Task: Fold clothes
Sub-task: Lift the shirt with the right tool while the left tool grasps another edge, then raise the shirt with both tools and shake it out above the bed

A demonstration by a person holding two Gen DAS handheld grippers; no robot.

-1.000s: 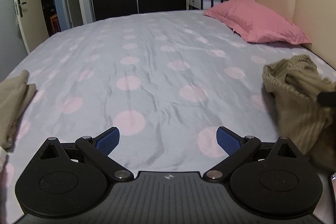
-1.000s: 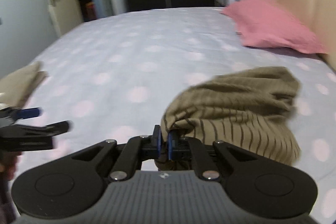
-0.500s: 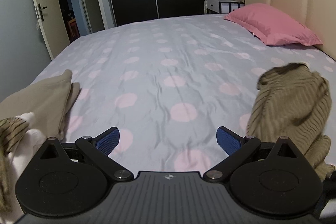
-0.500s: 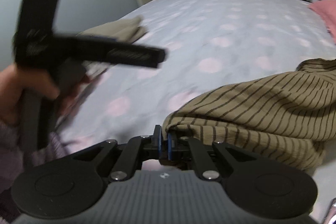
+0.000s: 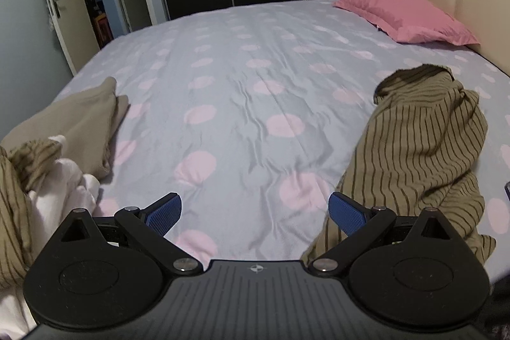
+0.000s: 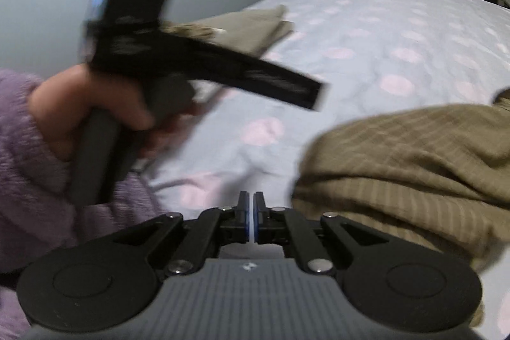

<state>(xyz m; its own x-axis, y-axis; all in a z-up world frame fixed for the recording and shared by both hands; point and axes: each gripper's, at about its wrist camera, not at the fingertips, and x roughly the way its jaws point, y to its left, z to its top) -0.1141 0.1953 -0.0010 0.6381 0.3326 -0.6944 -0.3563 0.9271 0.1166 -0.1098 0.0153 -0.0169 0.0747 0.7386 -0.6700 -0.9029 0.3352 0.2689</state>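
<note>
Since the right tongs [image 6: 254, 220] clamped a fold of the striped top [image 5: 424, 148] half a second ago, the change is a release: the blue pads now stand nearly together with only a sliver of gap, and no cloth lies between them. The top rests in a rumpled heap on the bed [image 5: 242, 91], just right of the right tongs in the right wrist view, with its near edge touching the right finger of the left tongs [image 5: 255, 214] in the left wrist view. The left tongs are spread wide apart and hold nothing; a hand [image 6: 95, 107] in a purple sleeve carries them, blurred by motion.

Judgement: the top has been delivered to the working area and let go. It lies bunched, not flat, so spreading it out is likely needed before any fold can be made.

At the left edge of the bed lies a folded tan garment [image 5: 79, 120], and nearer the camera a loose pile of white and striped cloth [image 5: 41, 180]. No baskets, boxes or other containers are in view; the bed alone carries all the clothes. A pink pillow [image 5: 404, 15] lies at the headboard, well apart from the top
</note>
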